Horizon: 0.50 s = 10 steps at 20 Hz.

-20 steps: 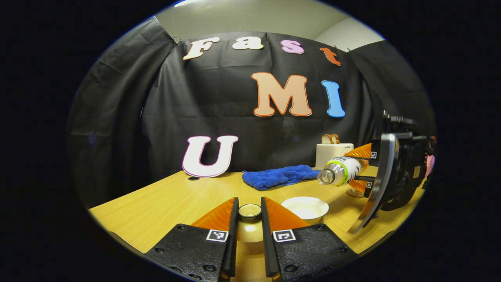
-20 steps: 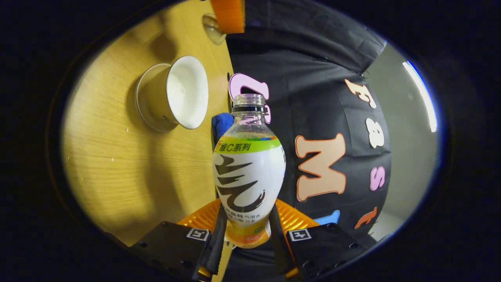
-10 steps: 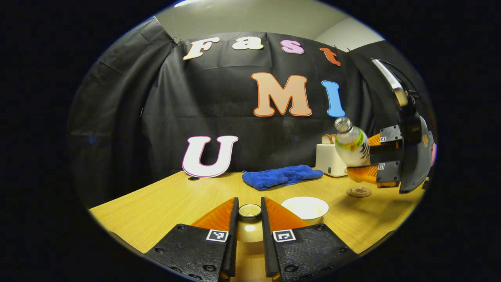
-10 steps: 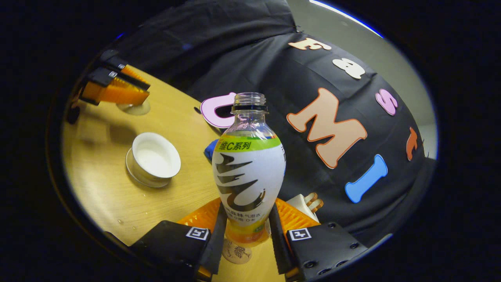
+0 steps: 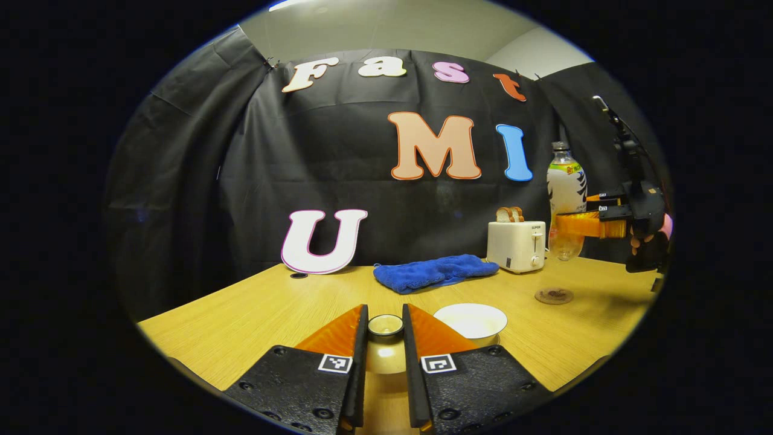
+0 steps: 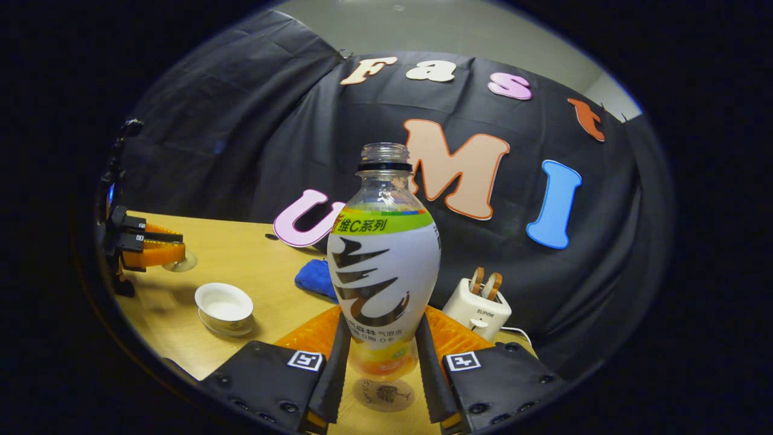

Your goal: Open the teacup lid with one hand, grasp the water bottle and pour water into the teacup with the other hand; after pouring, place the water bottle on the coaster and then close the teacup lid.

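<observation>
Between the right gripper's (image 6: 379,362) fingers the water bottle (image 6: 383,266) is sitting clamped low on its body, uncapped and now standing upright after lying tipped towards the teacup (image 6: 224,308) a second ago. Pouring is looking finished, and the bottle is hanging just above the coaster (image 6: 384,394), so setting it down is probably next. Farther off, the left gripper (image 5: 384,362) is keeping its fingers pressed on the knob of the teacup lid (image 5: 385,347), holding it beside the open cup on the wooden table (image 5: 253,314), waiting to close it.
</observation>
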### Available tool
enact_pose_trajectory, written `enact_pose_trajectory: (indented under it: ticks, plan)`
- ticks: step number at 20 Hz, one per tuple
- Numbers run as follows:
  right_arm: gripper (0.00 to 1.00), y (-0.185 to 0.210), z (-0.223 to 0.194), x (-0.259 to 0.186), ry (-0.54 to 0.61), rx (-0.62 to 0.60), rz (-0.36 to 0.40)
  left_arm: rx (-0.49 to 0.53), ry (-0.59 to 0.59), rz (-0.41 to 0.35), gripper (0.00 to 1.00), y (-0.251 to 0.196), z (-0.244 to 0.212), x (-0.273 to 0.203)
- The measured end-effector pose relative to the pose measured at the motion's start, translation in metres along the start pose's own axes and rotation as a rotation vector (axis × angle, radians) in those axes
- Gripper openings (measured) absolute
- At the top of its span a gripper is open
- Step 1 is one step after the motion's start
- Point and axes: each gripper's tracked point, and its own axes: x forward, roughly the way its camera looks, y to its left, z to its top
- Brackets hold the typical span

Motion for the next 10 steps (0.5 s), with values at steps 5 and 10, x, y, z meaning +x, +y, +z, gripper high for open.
enact_pose_trajectory:
  ticks: [5, 10]
  plan:
    - [0.59, -0.017, -0.033, 0.007, 0.032, 0.146, 0.005, 0.0, 0.0, 0.001, 0.27, 0.0, 0.0, 0.001]
    - [0.61, -0.03, -0.062, 0.022, 0.087, 0.246, -0.027, -0.001, 0.001, 0.001, 0.27, 0.0, 0.0, 0.001]
